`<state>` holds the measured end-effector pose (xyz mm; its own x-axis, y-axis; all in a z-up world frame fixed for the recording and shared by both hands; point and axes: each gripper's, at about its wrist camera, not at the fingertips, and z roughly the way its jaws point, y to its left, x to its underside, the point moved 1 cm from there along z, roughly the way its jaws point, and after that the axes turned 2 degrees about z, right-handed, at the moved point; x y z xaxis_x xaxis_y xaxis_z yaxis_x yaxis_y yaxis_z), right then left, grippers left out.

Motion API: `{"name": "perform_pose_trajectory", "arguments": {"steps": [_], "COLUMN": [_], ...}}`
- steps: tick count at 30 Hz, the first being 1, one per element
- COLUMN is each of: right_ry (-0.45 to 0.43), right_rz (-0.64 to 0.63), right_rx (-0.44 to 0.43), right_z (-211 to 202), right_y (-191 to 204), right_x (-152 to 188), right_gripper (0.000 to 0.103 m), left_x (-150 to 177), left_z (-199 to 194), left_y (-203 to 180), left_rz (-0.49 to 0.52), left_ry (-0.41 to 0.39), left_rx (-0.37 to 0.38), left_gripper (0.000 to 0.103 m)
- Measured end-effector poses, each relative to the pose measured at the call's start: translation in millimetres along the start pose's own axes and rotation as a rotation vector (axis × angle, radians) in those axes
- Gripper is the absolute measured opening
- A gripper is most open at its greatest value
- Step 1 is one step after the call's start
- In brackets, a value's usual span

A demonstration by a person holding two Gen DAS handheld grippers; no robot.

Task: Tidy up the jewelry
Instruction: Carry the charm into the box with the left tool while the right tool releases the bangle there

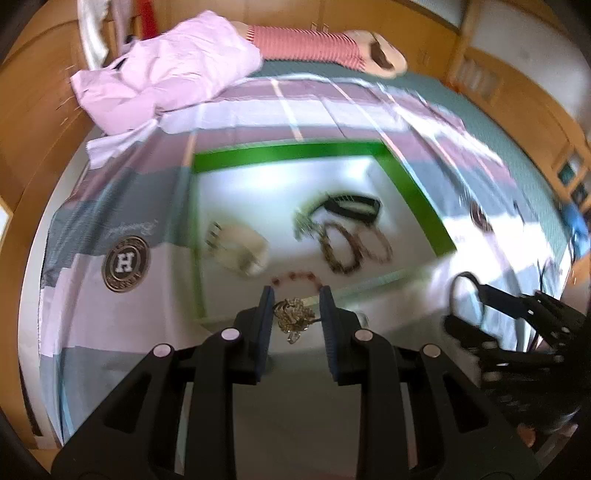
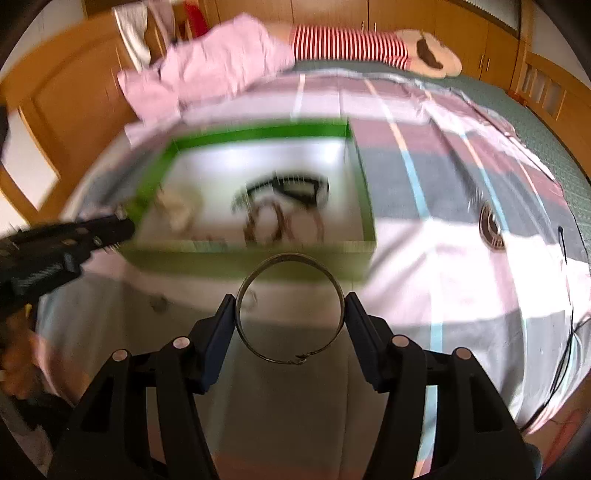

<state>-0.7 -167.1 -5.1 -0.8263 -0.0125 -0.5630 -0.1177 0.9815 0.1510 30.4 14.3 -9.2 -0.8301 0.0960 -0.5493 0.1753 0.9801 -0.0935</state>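
1. Bedspread (image 1: 110,325), striped in grey, white and plum, with a round "H" emblem (image 1: 125,264) at its left; open cloth lies all round the box, widest at left and at the near side.
2. Left tool (image 1: 296,308): pads closed on a small gold ornament (image 1: 293,318), a tangled cluster held above the near edge of the box. The picture is blurred.
3. Green-rimmed box (image 1: 288,151) with a white floor, standing on the bedspread; its far and right walls are plain to see, the near wall low. The far half of the floor is bare.
4. In the box, left to right: a pale cream piece (image 1: 240,247); a short row of red beads (image 1: 295,277) near the front wall; a thin chain (image 1: 304,225); a black band (image 1: 351,205) towards the back; two braided brown bracelets (image 1: 354,247) side by side, touching or overlapping.
5. Right tool (image 2: 290,314): pads pressed on either side of a thin metal bangle (image 2: 255,280), its clasp at the near end, carried in front of the box's near wall (image 2: 258,262).
6. Second emblem (image 2: 491,227) on the cloth, right of the box, well apart from it; a dark cable (image 2: 565,288) runs along the bed's right edge.
7. Far end of the bed: crumpled pink cloth (image 1: 166,70) at left, a red-and-white striped plush item (image 1: 306,46) at right.
8. Room: wooden cupboards (image 2: 443,22) on all visible sides.
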Motion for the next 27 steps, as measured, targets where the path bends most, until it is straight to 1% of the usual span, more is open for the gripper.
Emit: {"name": "perform_pose_trajectory", "arguments": {"steps": [3, 6, 10, 13, 15, 19, 22, 24, 27], "right_ry": [-0.047, -0.053, -0.044, -0.037, -0.014, 0.024, 0.027, 0.027, 0.014], "right_rz": [0.017, 0.016, 0.001, -0.008, -0.02, -0.038, -0.039, -0.051, -0.075], "right_rx": [0.005, -0.021, -0.023, 0.003, 0.03, 0.074, 0.105, 0.123, 0.12], "right_z": [-2.1, 11.1, 37.2, 56.6, 70.6, 90.8, 96.6, 97.9, 94.0], "right_y": [-0.5, 7.9, 19.3, 23.0, 24.3, 21.6, 16.5, 15.9, 17.4], "right_x": [-20.2, -31.1, -43.8, -51.3, -51.3, -45.5, -42.0, -40.9, -41.1], "right_gripper": [0.059, 0.059, 0.059, 0.059, 0.059, 0.059, 0.059, 0.059, 0.062], "left_x": [-10.7, -14.9, -19.2, -22.6, -24.3, -28.6, -26.4, -26.2, -26.9], "left_z": [4.6, 19.6, 31.6, 38.3, 44.4, 66.2, 80.3, 84.4, 84.1], "left_y": [24.5, 44.4, 49.9, 45.3, 42.2, 32.1, 25.6, 24.4, 23.2], "left_rz": [-0.073, -0.152, -0.186, -0.179, -0.17, -0.154, -0.137, -0.133, -0.129], "left_ry": [-0.005, 0.025, 0.038, 0.032, 0.035, 0.062, 0.095, 0.101, 0.101], "left_rx": [0.014, 0.01, 0.016, 0.022, 0.019, 0.016, -0.009, -0.019, -0.008], "left_gripper": [0.025, 0.025, 0.025, 0.025, 0.025, 0.025, 0.025, 0.025, 0.027]}}
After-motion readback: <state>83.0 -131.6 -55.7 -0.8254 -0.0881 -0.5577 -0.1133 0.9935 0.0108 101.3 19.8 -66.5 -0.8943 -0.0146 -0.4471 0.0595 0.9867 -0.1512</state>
